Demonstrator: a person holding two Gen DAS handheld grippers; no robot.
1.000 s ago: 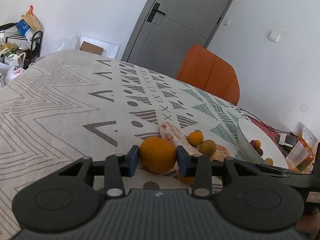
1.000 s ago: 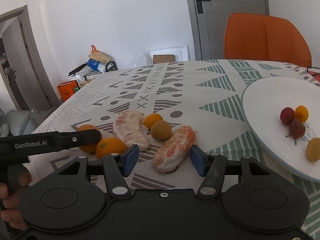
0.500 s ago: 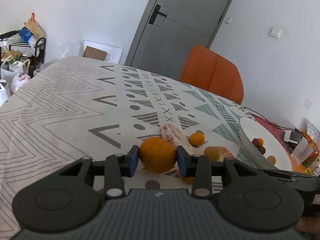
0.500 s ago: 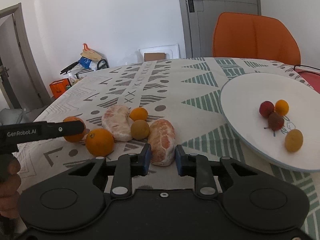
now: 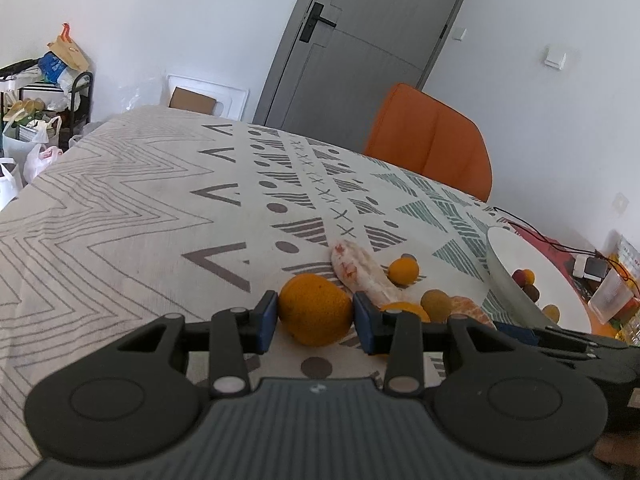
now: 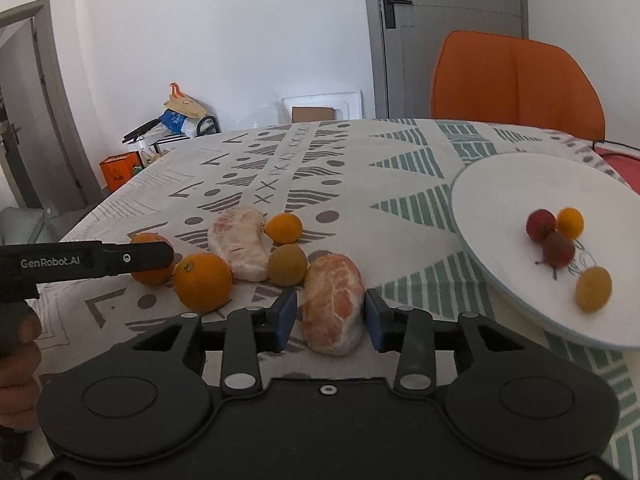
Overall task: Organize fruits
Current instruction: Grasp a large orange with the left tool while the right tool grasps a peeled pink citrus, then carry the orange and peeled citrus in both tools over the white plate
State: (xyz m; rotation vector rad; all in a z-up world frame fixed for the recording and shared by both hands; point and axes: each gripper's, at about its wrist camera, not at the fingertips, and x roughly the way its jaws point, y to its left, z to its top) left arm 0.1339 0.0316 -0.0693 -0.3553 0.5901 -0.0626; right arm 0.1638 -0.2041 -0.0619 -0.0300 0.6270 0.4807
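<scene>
Left of the white plate (image 6: 500,196), right gripper (image 6: 330,314) is clamped on a peeled grapefruit segment (image 6: 332,304). Further left from the plate, left gripper (image 5: 315,320) pinches an orange (image 5: 315,309), both on the tablecloth (image 5: 120,208).

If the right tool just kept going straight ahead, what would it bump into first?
Holding the peeled segment, the right tool would probably nudge the brownish round fruit just ahead-left first, though depth is uncertain.
</scene>
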